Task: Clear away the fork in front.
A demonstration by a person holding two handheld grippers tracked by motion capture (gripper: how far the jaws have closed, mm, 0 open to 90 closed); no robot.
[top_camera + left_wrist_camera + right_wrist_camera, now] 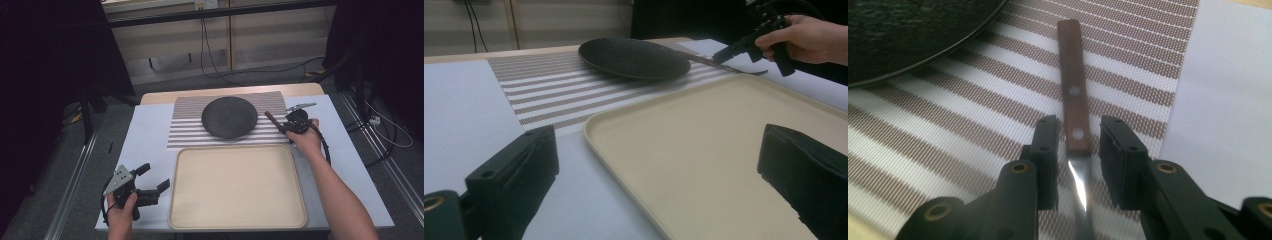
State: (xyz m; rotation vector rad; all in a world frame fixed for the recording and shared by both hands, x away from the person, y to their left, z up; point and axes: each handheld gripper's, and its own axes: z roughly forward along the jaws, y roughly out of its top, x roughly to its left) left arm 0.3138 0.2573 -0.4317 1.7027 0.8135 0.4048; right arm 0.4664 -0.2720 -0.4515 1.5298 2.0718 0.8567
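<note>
Black plate (229, 116) 1 | knife (1074, 107) 1, right gripper (1077, 150) fingers straddling, slightly apart | left gripper (152, 183) gaping, empty

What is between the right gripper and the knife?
Nothing visible. The right gripper already straddles the knife where handle meets blade, on the striped mat beside the black plate. Small gaps remain on both sides.

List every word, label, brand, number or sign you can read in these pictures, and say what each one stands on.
None can be read.
The plate, tray, striped mat and knife carry no print.
The right tool and left tool show no marks either.
</note>
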